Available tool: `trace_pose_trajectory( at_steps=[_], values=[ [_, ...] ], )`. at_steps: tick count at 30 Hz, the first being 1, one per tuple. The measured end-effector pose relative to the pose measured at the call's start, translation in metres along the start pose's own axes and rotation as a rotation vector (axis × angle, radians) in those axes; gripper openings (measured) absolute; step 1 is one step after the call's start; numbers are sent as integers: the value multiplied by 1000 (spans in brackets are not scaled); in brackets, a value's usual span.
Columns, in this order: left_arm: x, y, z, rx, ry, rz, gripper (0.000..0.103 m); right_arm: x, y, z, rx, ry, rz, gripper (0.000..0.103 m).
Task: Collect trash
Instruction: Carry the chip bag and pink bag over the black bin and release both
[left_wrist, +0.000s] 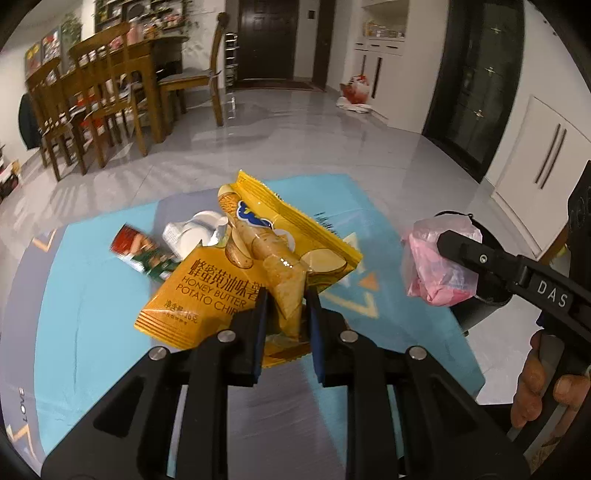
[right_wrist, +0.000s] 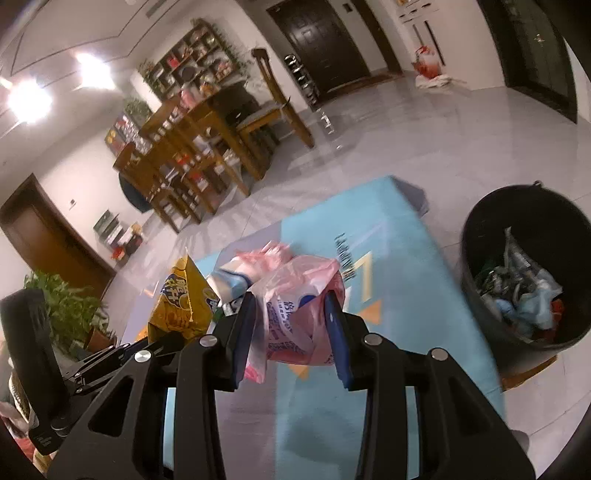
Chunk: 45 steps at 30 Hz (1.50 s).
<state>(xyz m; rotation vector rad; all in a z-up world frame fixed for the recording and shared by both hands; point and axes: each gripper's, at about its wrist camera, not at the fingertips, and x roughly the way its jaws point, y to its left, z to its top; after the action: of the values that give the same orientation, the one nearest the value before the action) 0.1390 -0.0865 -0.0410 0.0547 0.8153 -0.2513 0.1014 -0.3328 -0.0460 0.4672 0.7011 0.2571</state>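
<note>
The black bin (right_wrist: 524, 280), ahead and right of the right gripper (right_wrist: 291, 332), already holds crumpled wrappers. That gripper clamps a pink bag (right_wrist: 295, 306) above the blue mat (right_wrist: 388, 236). The left gripper (left_wrist: 284, 317) pinches a yellow chip bag (left_wrist: 258, 266), its long axis running up and away from the fingers, over a wrapper (left_wrist: 144, 254) and white cup (left_wrist: 195, 236).

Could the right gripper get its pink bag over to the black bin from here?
Probably yes. The right gripper is shut on the pink bag, and the black bin stands open-topped just to its right off the blue mat, with nothing visible between them.
</note>
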Motion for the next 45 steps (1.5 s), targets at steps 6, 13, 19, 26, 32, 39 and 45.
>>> trace_pose_trajectory(
  at_steps=[6, 13, 19, 26, 32, 39, 45],
  values=[
    [0, -38, 18, 69, -35, -15, 22, -17, -28, 5, 47, -48, -16, 39],
    [3, -76, 29, 141, -55, -47, 22, -40, -57, 3, 91, -96, -33, 39],
    [9, -101, 35, 184, -59, -75, 22, -56, -79, 5, 141, -128, -57, 39],
    [20, -129, 46, 227, -74, -98, 22, -70, -99, 11, 171, -173, -116, 39],
    [32, -155, 51, 264, -79, -111, 22, -76, -115, 17, 190, -197, -163, 39],
    [52, -183, 57, 291, -72, -134, 22, -82, -141, 23, 244, -220, -235, 39],
    [74, -208, 59, 320, -46, -173, 22, -85, -165, 26, 315, -221, -275, 39]
  ],
)
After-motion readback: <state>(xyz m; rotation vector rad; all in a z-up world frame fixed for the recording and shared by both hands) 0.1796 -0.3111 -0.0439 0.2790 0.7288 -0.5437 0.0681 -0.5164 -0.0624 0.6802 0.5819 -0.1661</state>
